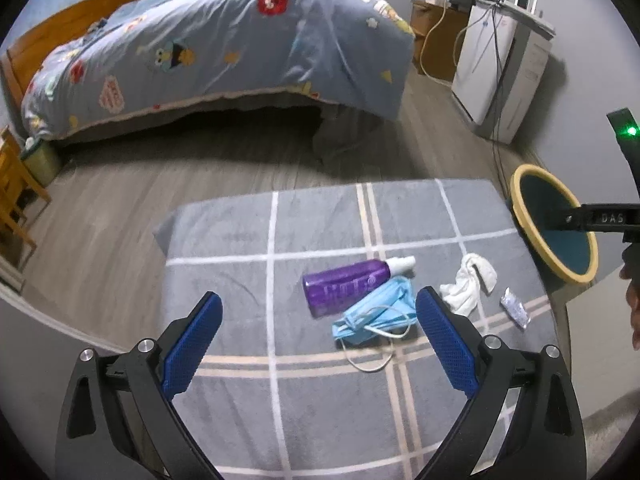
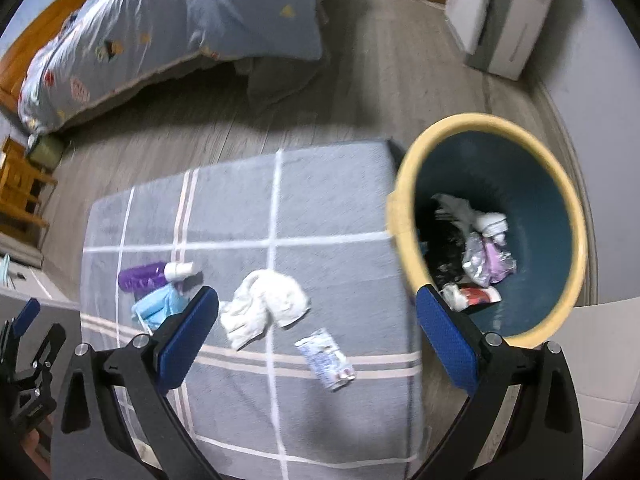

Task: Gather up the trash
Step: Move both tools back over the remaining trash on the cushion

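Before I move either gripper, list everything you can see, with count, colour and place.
spray bottle: one, purple with white cap, lying mid-cloth
face mask: one, light blue with white loops, against the bottle's near side
crumpled tissue: one, white, on the cloth to the right of the mask
small wrapper: one, silvery white, near the cloth's right edge
checked cloth: one, grey with white lines, covering the raised surface
trash bin: one, yellow rim, dark teal inside, right of the cloth, already holding trash
bed: one, blue patterned quilt, behind
white unit: one, by the right wall
left gripper: open, blue pads, empty
right gripper: open, blue pads, empty
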`<state>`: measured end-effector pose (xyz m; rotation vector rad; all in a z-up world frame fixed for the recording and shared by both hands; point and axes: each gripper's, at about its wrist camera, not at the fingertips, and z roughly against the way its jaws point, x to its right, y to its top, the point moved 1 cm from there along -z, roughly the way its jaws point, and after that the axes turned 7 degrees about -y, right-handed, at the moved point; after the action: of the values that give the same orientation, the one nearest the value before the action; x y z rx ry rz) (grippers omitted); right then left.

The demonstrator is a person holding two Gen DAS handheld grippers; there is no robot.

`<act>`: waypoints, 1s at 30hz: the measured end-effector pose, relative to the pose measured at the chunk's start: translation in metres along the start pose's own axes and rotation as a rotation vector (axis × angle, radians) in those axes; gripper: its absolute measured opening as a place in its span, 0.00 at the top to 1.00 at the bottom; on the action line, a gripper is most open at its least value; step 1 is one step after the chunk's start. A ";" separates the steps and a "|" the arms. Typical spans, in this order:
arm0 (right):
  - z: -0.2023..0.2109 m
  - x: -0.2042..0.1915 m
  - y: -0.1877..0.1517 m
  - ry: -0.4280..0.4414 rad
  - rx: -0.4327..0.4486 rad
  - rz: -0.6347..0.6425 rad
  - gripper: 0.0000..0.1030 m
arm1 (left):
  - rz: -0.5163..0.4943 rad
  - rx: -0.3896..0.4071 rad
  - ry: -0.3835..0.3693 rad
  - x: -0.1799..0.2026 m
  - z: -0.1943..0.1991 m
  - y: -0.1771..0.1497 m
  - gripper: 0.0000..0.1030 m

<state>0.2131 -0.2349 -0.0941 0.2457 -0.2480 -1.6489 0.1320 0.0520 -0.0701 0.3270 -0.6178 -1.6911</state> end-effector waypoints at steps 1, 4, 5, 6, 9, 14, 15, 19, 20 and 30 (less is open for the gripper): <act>-0.003 -0.005 -0.001 -0.002 -0.008 0.010 0.06 | -0.003 -0.008 0.002 0.000 -0.003 -0.002 0.07; -0.013 -0.018 -0.003 -0.033 -0.024 0.053 0.06 | -0.023 -0.040 0.008 0.005 -0.015 -0.009 0.07; -0.016 -0.021 -0.004 -0.046 -0.026 0.069 0.06 | -0.028 -0.050 0.008 0.006 -0.019 -0.011 0.07; -0.019 -0.024 -0.004 -0.058 -0.029 0.081 0.06 | -0.030 -0.055 0.005 0.007 -0.022 -0.012 0.07; -0.030 -0.031 -0.003 -0.085 -0.045 0.109 0.06 | -0.042 -0.068 0.004 0.010 -0.032 -0.016 0.07; -0.050 -0.040 0.000 -0.098 -0.080 0.127 0.06 | -0.099 -0.126 0.026 0.019 -0.057 -0.025 0.07; -0.053 -0.042 0.000 -0.096 -0.086 0.131 0.06 | -0.107 -0.131 0.022 0.021 -0.061 -0.026 0.07; -0.066 -0.051 0.002 -0.083 -0.110 0.148 0.06 | -0.137 -0.154 -0.006 0.028 -0.074 -0.028 0.07; -0.068 -0.052 0.003 -0.078 -0.114 0.147 0.06 | -0.145 -0.161 -0.013 0.030 -0.077 -0.028 0.07; -0.097 -0.062 0.000 -0.062 -0.187 0.192 0.29 | -0.204 -0.231 -0.065 0.046 -0.108 -0.030 0.32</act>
<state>0.2483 -0.1745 -0.1853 0.0279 -0.1581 -1.4795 0.1545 -0.0130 -0.1696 0.1746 -0.4412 -1.9543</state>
